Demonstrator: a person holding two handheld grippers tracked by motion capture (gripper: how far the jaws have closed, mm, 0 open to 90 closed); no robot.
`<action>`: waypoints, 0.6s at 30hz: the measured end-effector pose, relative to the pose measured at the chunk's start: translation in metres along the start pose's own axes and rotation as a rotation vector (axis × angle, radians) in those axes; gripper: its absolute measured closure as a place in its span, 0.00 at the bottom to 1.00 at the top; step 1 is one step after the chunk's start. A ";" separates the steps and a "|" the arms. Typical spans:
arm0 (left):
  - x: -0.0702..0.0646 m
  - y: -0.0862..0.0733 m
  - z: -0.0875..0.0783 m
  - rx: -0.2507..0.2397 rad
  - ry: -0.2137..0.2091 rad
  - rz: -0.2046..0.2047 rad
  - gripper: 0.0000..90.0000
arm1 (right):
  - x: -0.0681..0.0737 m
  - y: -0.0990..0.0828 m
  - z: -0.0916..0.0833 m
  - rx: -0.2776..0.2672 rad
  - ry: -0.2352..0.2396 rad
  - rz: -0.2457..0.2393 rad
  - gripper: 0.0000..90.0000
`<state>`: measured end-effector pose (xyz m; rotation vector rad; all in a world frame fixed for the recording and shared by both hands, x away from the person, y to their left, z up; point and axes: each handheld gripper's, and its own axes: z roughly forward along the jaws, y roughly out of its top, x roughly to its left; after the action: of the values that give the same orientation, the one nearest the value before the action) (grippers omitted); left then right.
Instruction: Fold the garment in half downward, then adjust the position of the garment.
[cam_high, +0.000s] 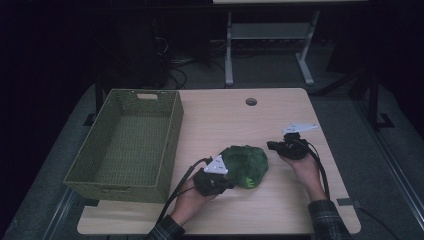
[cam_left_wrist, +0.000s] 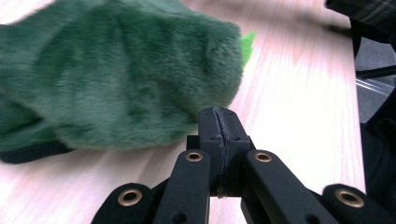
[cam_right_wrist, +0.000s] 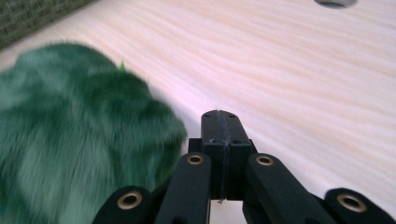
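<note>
A green plush toy (cam_high: 244, 165) lies on the wooden bench (cam_high: 280, 210), lower centre of the high view. The left gripper (cam_high: 229, 183) sits at the toy's lower-left edge, jaws pressed together on nothing. The right gripper (cam_high: 271, 145), just right of the toy, is likewise closed and empty. A green woven basket (cam_high: 170, 140) stands at left.

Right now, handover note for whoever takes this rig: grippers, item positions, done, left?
Left gripper: shut, nothing between its jaws, tips at the near-left edge of the green plush toy.
Right gripper: shut, holding nothing, just right of the toy, apart from it.
Toy lies on the table, right of the green woven basket, which has nothing in it.
Done: nothing moved into the basket.
Left: probably open a gripper, grasp the toy, place it in the basket.
</note>
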<state>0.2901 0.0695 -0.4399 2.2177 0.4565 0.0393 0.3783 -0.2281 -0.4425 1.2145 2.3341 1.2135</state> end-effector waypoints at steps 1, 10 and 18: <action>-0.001 0.000 0.002 -0.001 -0.003 -0.004 0.99 | -0.001 0.003 0.004 0.013 0.016 0.011 1.00; -0.004 0.003 0.025 0.014 -0.037 0.002 0.99 | 0.006 0.020 0.041 0.029 0.079 -0.033 1.00; 0.007 0.002 0.035 0.037 -0.010 -0.002 0.99 | 0.011 0.017 0.047 0.090 0.141 -0.044 1.00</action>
<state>0.3038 0.0442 -0.4615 2.2522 0.4575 0.0192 0.4066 -0.1875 -0.4572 1.1330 2.5284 1.2286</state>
